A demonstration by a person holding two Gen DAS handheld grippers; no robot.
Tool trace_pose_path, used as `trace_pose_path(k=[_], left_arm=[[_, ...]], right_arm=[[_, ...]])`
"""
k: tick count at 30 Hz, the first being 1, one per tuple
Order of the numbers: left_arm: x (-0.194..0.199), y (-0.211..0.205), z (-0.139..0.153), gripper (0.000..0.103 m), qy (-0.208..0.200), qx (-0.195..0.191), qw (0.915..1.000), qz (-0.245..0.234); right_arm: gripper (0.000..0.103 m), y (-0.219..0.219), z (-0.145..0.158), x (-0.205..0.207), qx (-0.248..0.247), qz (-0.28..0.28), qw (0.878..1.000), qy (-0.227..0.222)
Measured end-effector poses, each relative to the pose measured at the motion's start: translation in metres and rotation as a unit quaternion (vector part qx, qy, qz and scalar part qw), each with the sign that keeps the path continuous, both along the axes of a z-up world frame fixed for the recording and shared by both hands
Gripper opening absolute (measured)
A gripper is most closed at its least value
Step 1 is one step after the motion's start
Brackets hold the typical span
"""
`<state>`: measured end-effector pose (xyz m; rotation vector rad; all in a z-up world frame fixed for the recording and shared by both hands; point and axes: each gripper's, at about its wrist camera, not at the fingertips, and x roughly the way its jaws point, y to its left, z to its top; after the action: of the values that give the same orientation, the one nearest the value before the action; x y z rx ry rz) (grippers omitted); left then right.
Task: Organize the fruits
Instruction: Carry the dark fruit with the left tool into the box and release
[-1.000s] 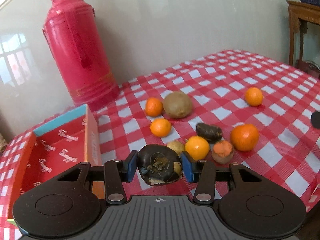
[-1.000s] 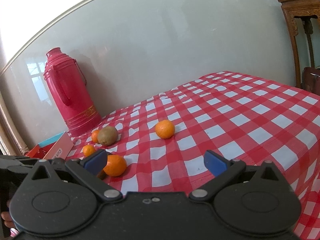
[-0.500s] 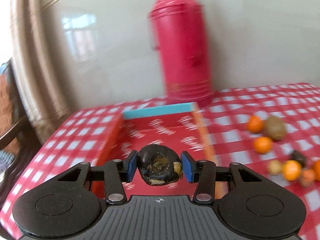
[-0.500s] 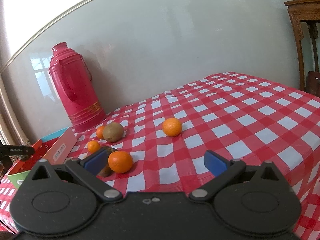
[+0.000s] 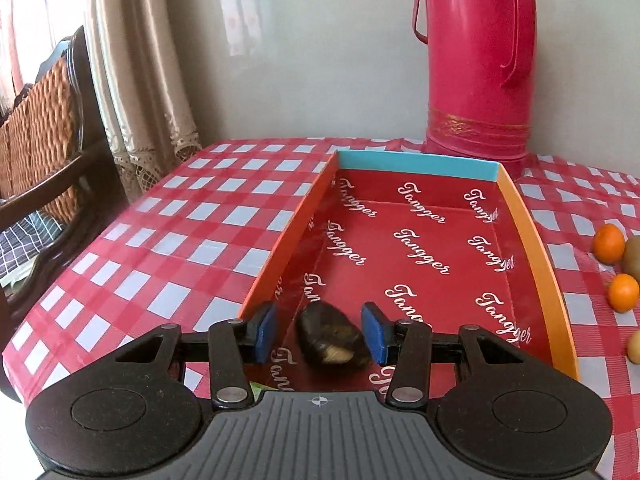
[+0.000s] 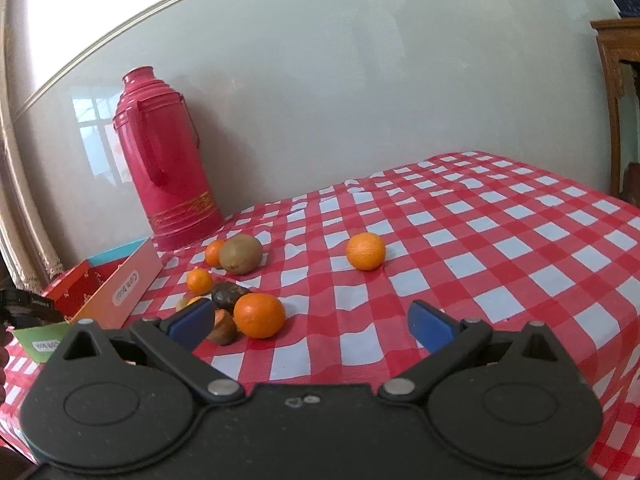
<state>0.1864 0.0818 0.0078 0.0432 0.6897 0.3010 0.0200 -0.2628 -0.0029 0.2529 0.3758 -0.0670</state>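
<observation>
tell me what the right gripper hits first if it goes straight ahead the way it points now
Probably nothing soon: the right gripper points over bare checkered tablecloth. The lone orange lies roughly ahead, slightly right; depth is unclear.

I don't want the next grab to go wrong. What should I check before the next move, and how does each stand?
1. Left gripper let go: ok, both pads stand apart from the dark fruit.
2. Dark fruit inside the box: ok, though blurred, maybe not settled.
3. Right gripper open and empty: ok.
4. Fruit left on the tablecloth: ok, the large orange sits nearest.
5. Room around that orange: not ok, the halved fruit crowds it.
</observation>
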Motion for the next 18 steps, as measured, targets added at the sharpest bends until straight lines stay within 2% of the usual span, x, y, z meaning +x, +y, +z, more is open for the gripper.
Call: trace_pose_path(k=[2,4,6,9,12,18], left_arm=[[0.001,0.002,0.0,0.049,-0.001,-0.005,1.0,0.001],[0.0,0.004,0.001,0.056,-0.004,-0.018,0.9998,0.0],[-0.004,0.002,0.005,0.067,-0.014,-0.022,0.9996,-0.003],[-0.011,-0.003,0.012,0.077,-0.03,-0.016,0.9993,-0.011],[-0.02,-0.006,0.021,0.082,-0.053,-0.01,0.9985,-0.013],[-0.043,-0.005,0.039,0.084,-0.082,-0.01,0.9961,-0.031]], right_arm=[[0.098,0.001,0.0,0.001,-0.003,0.002,1.0,0.001],[0.098,0.002,0.001,0.002,-0.005,0.002,1.0,0.002],[0.098,0.003,0.001,0.003,-0.007,0.003,1.0,0.003],[0.098,0.006,0.0,0.006,-0.011,0.005,1.0,0.009],[0.098,0.009,0.0,0.008,-0.015,0.008,1.0,0.011],[0.098,0.014,-0.001,0.011,-0.022,0.011,1.0,0.018]])
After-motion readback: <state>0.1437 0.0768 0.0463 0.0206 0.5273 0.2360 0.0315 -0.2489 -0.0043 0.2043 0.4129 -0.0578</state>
